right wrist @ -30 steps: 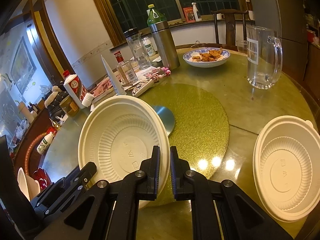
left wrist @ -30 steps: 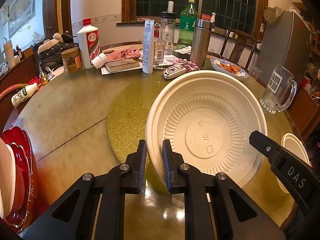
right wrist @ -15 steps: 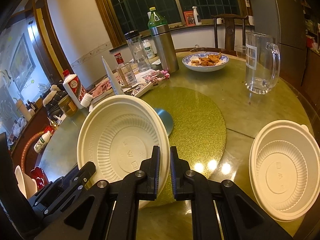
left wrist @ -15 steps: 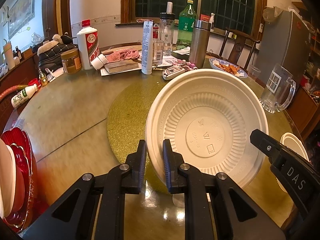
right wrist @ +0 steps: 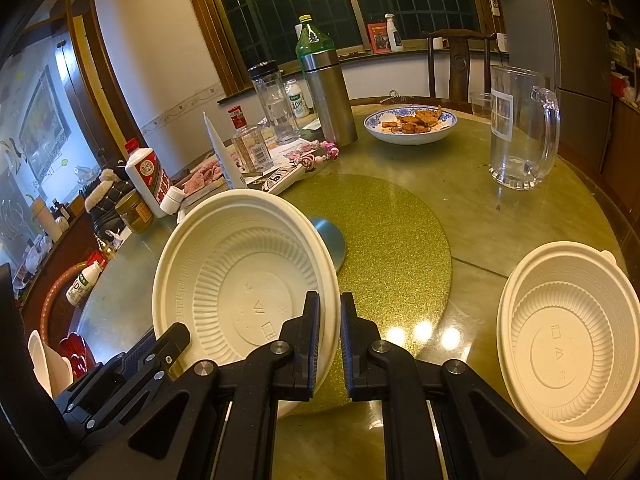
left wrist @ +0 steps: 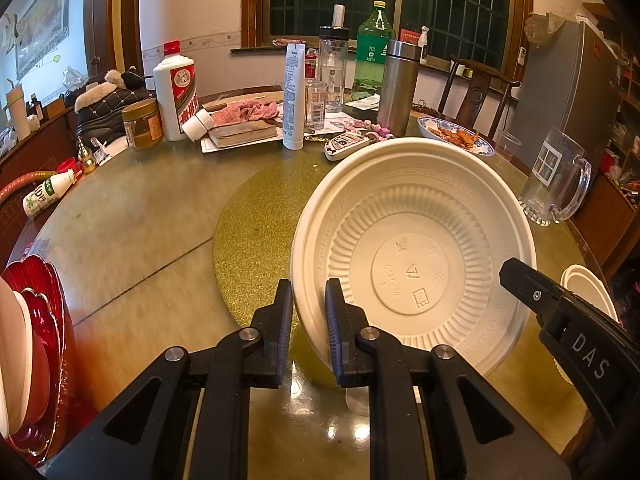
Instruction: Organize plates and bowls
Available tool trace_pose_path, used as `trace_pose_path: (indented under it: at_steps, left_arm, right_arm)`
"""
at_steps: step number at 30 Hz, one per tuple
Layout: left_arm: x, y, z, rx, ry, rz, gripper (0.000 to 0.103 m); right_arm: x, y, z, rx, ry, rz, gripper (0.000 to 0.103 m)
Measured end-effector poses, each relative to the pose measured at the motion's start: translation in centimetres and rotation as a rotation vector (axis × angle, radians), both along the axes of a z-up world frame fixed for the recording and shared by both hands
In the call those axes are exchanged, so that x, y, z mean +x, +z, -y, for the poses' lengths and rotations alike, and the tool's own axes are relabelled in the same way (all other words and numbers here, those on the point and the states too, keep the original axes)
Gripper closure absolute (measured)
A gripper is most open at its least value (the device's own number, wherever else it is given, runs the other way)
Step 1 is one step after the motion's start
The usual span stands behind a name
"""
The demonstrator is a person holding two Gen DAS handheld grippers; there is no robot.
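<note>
A cream bowl (left wrist: 416, 256) hangs tilted above the gold mat (left wrist: 256, 216), its rim pinched on one side by the left gripper (left wrist: 308, 320) and on the opposite side by the right gripper (right wrist: 330, 332), both closed narrowly on it. A second cream bowl (right wrist: 568, 344) rests on the table (right wrist: 500, 216) to the right, near a glass mug (right wrist: 520, 128).
</note>
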State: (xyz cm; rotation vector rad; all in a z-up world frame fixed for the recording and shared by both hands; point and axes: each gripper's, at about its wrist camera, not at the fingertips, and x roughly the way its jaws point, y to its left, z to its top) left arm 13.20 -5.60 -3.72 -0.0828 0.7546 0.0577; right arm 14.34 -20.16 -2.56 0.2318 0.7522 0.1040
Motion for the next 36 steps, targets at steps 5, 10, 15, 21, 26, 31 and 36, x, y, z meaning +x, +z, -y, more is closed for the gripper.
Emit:
trace_pose_path:
  at_steps: [5, 10, 15, 21, 26, 31, 36]
  left_arm:
    - [0.00, -0.02, 0.02, 0.000, 0.000, 0.000, 0.089]
    - [0.00, 0.03, 0.06, 0.000, -0.001, 0.000, 0.089]
    - [-0.01, 0.02, 0.09, 0.001, 0.000, 0.001, 0.089]
    - [0.00, 0.13, 0.09, 0.003, -0.002, 0.002, 0.089]
    - [-0.07, 0.16, 0.14, 0.004, -0.002, 0.004, 0.089]
    - [-0.08, 0.14, 0.17, 0.004, -0.002, 0.005, 0.089]
    - [-0.05, 0.17, 0.20, 0.006, -0.001, 0.005, 0.089]
  right_arm:
    - [0.03, 0.01, 0.07, -0.004, -0.002, 0.002, 0.094]
    - [0.08, 0.06, 0.12, -0.007, -0.002, 0.003, 0.094]
    - [0.10, 0.09, 0.15, -0.008, -0.002, 0.004, 0.094]
    - [0.07, 0.09, 0.14, -0.008, -0.002, 0.004, 0.094]
    - [0.07, 0.09, 0.13, -0.007, -0.002, 0.004, 0.094]
    - [0.04, 0.09, 0.12, -0.008, -0.002, 0.004, 0.094]
    - [0.04, 0.09, 0.09, -0.008, -0.001, 0.005, 0.094]
